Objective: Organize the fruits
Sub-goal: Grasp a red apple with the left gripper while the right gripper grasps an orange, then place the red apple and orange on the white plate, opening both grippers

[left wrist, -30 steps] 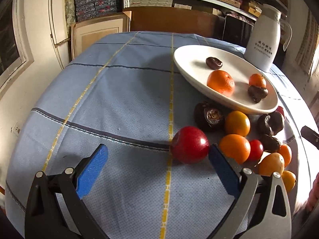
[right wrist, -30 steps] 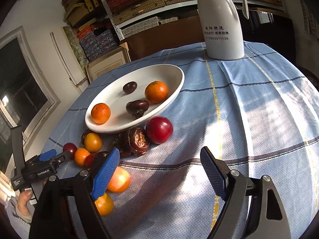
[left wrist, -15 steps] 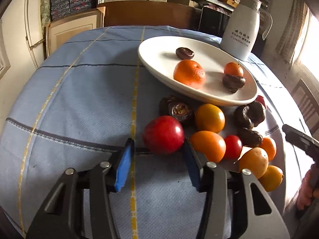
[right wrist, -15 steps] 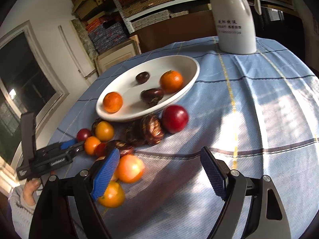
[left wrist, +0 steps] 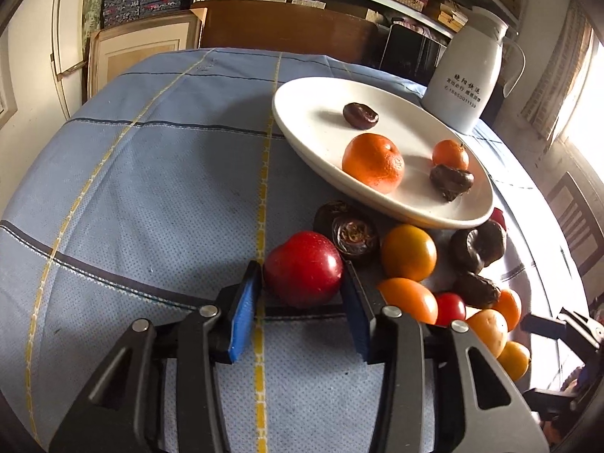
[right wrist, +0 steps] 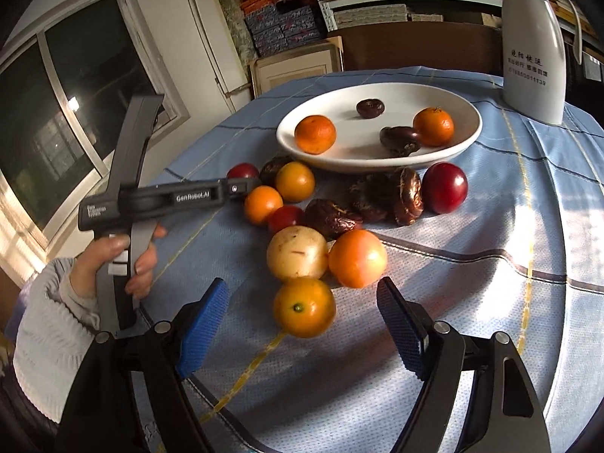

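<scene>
My left gripper [left wrist: 302, 283] is shut on a red plum [left wrist: 303, 267] that rests on the blue tablecloth; the same plum [right wrist: 244, 171] shows in the right wrist view. A white oval plate [left wrist: 302, 113] behind it holds two oranges and two dark fruits. Several oranges, small red fruits and dark wrinkled fruits lie in a loose pile in front of the plate. My right gripper [right wrist: 302, 309] is open, its pads either side of a small orange [right wrist: 304, 312] at the near end of the pile, not touching it.
A white thermos jug [right wrist: 534, 49] stands behind the plate at the table's far right. Shelves with boxes line the wall. Another large red plum [right wrist: 444, 187] lies right of the pile. A chair [left wrist: 577, 222] stands at the right.
My left gripper has moved in and closed on the red plum. My right gripper has moved forward and left over the near end of the pile, still open.
</scene>
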### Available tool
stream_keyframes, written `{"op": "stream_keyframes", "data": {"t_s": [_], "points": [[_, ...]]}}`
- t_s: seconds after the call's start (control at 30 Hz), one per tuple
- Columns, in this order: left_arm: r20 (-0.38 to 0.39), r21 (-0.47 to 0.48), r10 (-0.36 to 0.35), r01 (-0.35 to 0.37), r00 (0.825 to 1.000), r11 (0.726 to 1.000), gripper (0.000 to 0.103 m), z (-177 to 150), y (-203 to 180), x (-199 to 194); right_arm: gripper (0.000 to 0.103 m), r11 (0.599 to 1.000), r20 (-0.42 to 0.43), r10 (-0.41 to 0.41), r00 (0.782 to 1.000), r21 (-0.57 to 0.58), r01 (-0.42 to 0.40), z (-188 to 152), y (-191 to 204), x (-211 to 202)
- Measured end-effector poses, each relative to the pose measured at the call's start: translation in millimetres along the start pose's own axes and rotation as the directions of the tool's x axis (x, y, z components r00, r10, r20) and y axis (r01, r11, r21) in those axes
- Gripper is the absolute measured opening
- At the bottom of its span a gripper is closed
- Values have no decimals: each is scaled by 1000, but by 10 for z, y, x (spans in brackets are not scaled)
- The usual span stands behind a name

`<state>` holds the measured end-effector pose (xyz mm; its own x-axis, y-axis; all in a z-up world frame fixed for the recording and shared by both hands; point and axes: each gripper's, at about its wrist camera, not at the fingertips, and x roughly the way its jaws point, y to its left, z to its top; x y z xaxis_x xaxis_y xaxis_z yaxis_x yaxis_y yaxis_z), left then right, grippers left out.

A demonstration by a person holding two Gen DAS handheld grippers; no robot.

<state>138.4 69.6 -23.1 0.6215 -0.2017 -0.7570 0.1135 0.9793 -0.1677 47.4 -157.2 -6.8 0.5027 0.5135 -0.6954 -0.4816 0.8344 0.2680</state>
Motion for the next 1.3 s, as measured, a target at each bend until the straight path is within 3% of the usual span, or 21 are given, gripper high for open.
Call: {"op": "stream_keyframes", "data": {"t_s": [0.23,0.43,0.53,0.77,0.97,1.13,1.3], "points": [[-4,54,18,-18,1000,998,39,-18,-91,4,38,999,-93,-30,995,-24,28,-5,39,171],[3,63,25,-25,1000,998,38,-57,-98,-47,37,1000,-84,-8,996,10,9,-2,-35,161],[42,46,44,-46,998,998,38,-63,-67,-134,37,999,-66,7,998,43,-5,2,-102,133],[145,48,39,-47,989,998,38,7,-149,-420,37,999,57,9,998,51,-11,74,-141,-70],[155,82,-2,-11,988,997,38,419,-455,-299,37,991,136,-75,988,123,59,596,-438,-147],[153,122,-3,-16,988,992,38,735,-689,-48,37,977,151,-113,982,194,83,1055,-698,111],[94,74,-1,-6,996,997,38,997,-608,326,37,971,131,-132,983,219,101,1341,-823,450]]}}
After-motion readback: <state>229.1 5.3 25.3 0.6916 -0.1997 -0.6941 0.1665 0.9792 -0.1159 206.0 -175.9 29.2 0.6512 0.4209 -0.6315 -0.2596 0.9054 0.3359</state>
